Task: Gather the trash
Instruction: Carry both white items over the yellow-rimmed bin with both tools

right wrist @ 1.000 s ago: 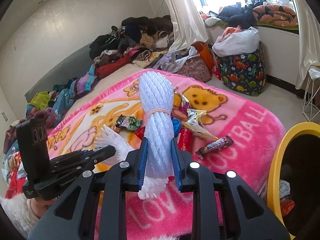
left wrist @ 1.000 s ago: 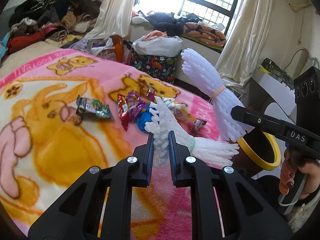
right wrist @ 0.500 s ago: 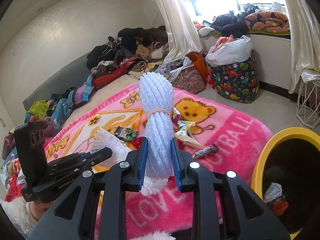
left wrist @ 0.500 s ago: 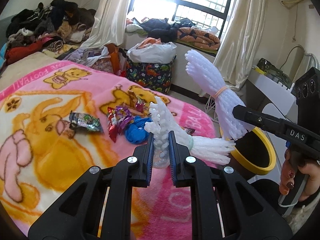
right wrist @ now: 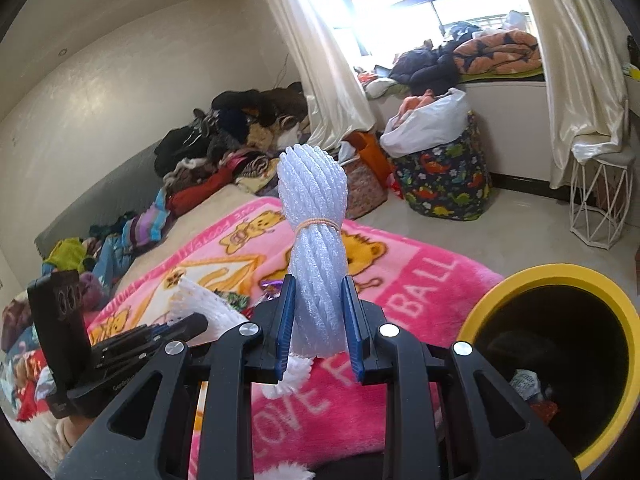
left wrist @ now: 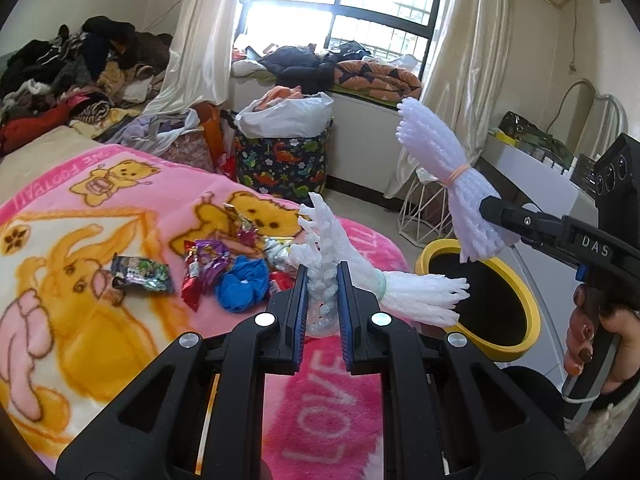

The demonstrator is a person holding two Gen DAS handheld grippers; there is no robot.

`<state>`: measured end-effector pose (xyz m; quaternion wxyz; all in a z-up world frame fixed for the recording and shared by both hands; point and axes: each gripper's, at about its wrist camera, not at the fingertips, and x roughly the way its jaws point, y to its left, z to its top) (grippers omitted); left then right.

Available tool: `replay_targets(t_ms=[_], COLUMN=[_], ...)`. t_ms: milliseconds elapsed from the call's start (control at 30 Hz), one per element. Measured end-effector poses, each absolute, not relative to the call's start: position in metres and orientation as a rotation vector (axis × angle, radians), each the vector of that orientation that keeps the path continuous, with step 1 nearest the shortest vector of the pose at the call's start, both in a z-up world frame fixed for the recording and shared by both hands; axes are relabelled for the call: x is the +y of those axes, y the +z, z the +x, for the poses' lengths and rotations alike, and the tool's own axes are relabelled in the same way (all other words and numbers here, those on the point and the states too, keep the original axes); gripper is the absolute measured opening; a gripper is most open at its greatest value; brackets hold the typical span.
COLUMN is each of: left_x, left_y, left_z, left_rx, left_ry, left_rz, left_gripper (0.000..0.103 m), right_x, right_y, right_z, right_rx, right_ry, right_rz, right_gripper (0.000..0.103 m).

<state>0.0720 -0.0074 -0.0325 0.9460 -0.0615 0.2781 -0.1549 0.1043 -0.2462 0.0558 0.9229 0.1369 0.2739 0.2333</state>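
Note:
My left gripper (left wrist: 322, 276) is shut on a bundle of white foam netting (left wrist: 404, 290) that spreads to the right, above the pink blanket (left wrist: 120, 216). My right gripper (right wrist: 319, 290) is shut on a second, upright bundle of white foam netting (right wrist: 314, 208) tied with an orange rubber band; the left wrist view shows this bundle (left wrist: 440, 164) hanging above the black bin with a yellow rim (left wrist: 528, 320). The bin (right wrist: 552, 276) stands just right of the bed and holds a few wrappers. Snack wrappers (left wrist: 204, 268) and a blue crumpled piece (left wrist: 240, 284) lie on the blanket.
A dinosaur-print basket (left wrist: 280, 164) with a white bag stands on the floor by the window. Clothes (left wrist: 72, 76) are piled along the far side of the bed. A white wire stool (right wrist: 600, 200) stands by the curtain. A person's hand (left wrist: 596, 340) grips the right tool.
Both grippers have risen and shifted toward the bin side with their bundles. The bin now fills more of the right wrist view, and the wrappers have slid left in the left wrist view.

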Motion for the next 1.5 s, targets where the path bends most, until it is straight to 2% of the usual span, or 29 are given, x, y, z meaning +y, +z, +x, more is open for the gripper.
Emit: replay_targets(t_ms=[933, 1500], left_x=[-0.087, -0.143], left_y=[-0.021, -0.034], left_z=[0.080, 0.092], left_rx=[0.553, 0.574], left_ry=[-0.418, -0.469], left_rz=[-0.030, 0.037], left_gripper=[0.009, 0.009], right_x=[-0.331, -0.381], right_y=[0.054, 0.027], right_z=[0.088, 0.084], right_rx=[0.519, 0.564], right_ry=[0.278, 0.120], right_rz=[0.391, 0.435], right_gripper=[0.022, 0.022])
